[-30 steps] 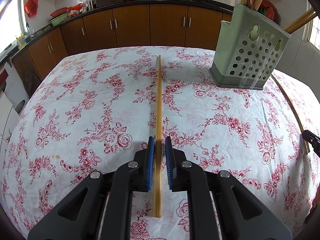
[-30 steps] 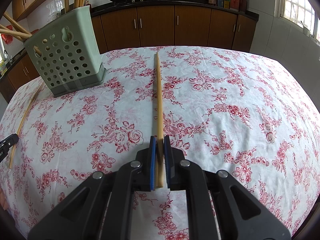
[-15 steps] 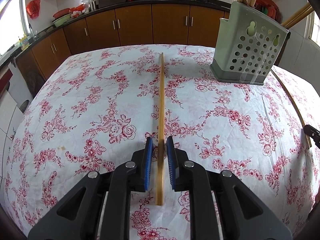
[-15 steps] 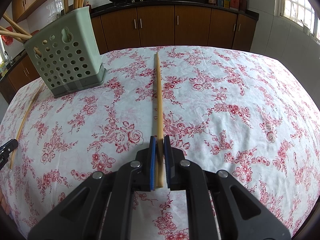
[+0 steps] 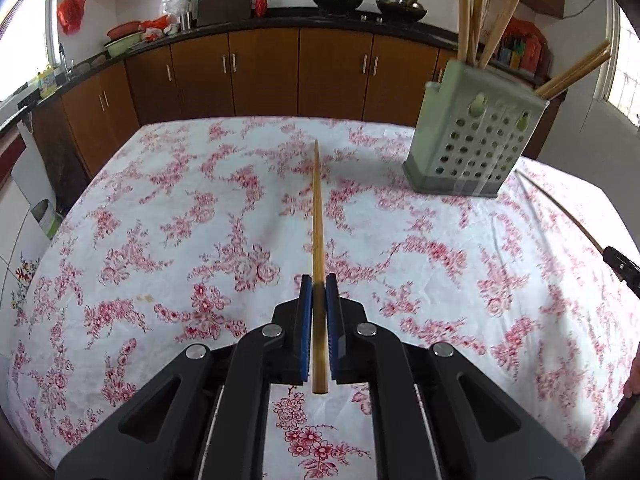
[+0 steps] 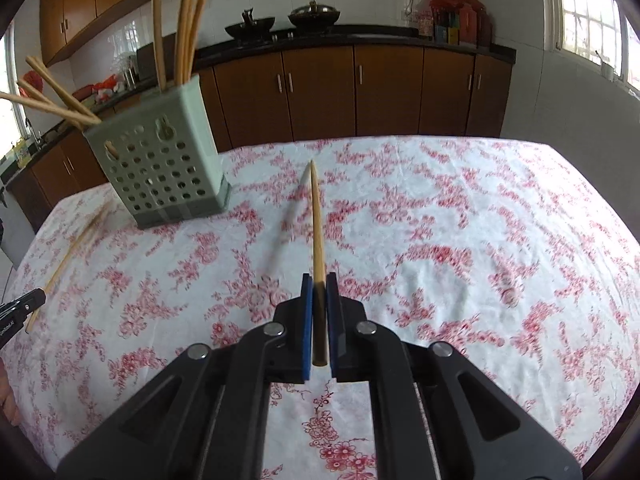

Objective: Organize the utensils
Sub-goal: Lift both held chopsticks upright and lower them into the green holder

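No text, brand or number can be read in either view. In the right wrist view, the other gripper (image 6: 18,312) at the left edge carries a small white print, but it is too small and cut off to read. The colourful packages (image 6: 452,20) on the far kitchen counter are too blurred.

We see matt bamboo-like wood chopstick (image 5: 318,216); pale green perforated plastic holder (image 5: 476,136), smooth; creased floral cloth (image 5: 160,216) over counter; matt black plastic left gripper (image 5: 319,284), blue ribbed pads (image 5: 306,320).
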Available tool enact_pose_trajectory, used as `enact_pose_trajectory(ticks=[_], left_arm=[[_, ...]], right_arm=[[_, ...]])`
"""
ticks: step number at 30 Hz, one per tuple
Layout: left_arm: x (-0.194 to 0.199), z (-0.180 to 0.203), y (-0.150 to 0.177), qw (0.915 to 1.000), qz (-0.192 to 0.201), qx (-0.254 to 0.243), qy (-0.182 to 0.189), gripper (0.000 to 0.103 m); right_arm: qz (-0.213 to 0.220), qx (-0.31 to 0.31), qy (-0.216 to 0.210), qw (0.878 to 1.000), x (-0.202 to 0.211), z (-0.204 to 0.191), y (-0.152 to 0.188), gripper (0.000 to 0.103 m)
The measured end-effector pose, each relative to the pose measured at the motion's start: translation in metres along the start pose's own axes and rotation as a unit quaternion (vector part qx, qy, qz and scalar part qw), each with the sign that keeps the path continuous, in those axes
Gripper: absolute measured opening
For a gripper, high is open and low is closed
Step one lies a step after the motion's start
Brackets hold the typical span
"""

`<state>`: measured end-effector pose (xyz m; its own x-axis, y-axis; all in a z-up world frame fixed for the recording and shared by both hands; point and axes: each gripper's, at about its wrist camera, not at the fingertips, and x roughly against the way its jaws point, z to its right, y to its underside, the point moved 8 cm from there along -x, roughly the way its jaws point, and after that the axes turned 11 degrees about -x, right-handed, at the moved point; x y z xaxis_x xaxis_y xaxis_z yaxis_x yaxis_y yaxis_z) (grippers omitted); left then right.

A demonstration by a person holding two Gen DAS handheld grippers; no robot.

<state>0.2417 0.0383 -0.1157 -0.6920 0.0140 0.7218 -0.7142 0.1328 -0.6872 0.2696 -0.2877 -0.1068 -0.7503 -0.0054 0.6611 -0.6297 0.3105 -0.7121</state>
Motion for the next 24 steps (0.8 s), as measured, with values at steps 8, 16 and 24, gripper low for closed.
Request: enact_pose_trajectory(ticks=[8,16,24], left_arm=[[0.069,-0.007,-0.056,0.9936,0.104,0.032,0.030,0.007],[0.095,-0.011,-0.087,0.9872,0.151,0.040,0.030,0.007],[0.108,-0.003,-0.098,0.9853,0.164,0.022,0.040,0.007]], right_arm=[[0.098,-0.025,-0.038,0.994,0.068,-0.002,-0.058,0.008],[0.139,-0.026,-0.057,0.988,0.093,-0.013,-0.082,0.008],[0.152,-0.021,-0.078,0.985,0.110,-0.026,-0.097,0.007]])
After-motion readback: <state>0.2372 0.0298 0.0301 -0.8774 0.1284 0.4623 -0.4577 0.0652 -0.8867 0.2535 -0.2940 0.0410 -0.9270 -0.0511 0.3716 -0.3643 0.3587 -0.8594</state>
